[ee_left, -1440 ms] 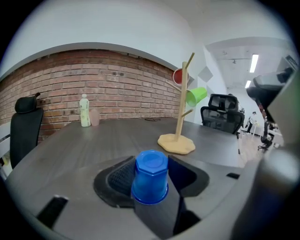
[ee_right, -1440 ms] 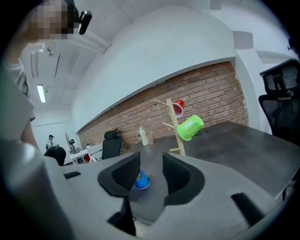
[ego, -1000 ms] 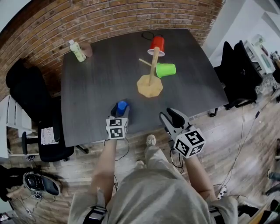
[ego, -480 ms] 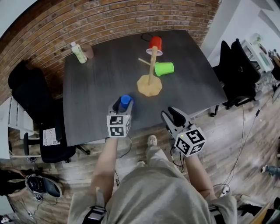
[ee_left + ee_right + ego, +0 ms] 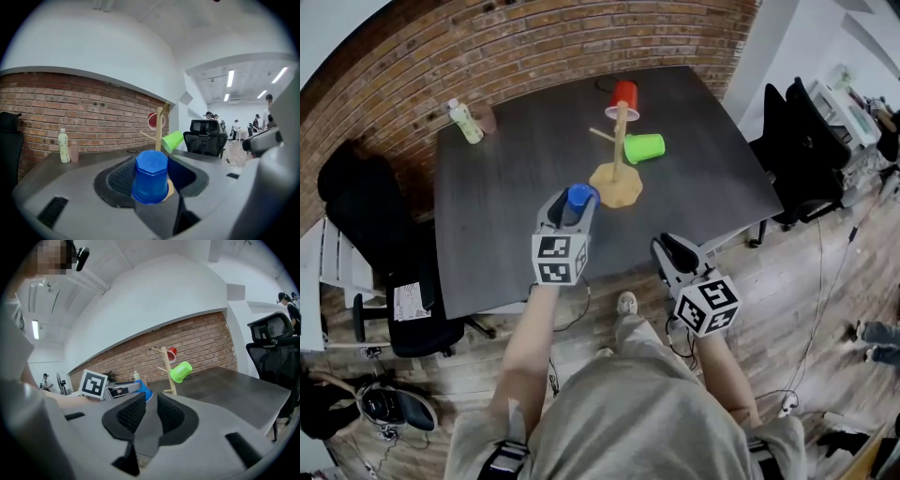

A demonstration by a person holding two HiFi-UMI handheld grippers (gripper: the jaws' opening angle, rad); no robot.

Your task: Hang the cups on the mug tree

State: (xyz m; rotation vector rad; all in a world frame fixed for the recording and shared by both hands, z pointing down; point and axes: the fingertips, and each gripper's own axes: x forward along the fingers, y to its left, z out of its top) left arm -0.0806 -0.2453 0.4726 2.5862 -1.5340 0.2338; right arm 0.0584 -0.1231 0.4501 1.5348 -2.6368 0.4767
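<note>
Blue faceted cup (image 5: 151,176) sits clamped in left gripper (image 5: 153,172); right gripper's (image 5: 151,414) empty jaws have just narrowed.

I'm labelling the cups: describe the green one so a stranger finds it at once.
On the dark table by the brick wall stands a wooden mug tree. The green cup hangs sideways from its right side, below the red cup; no other cup is green.
</note>
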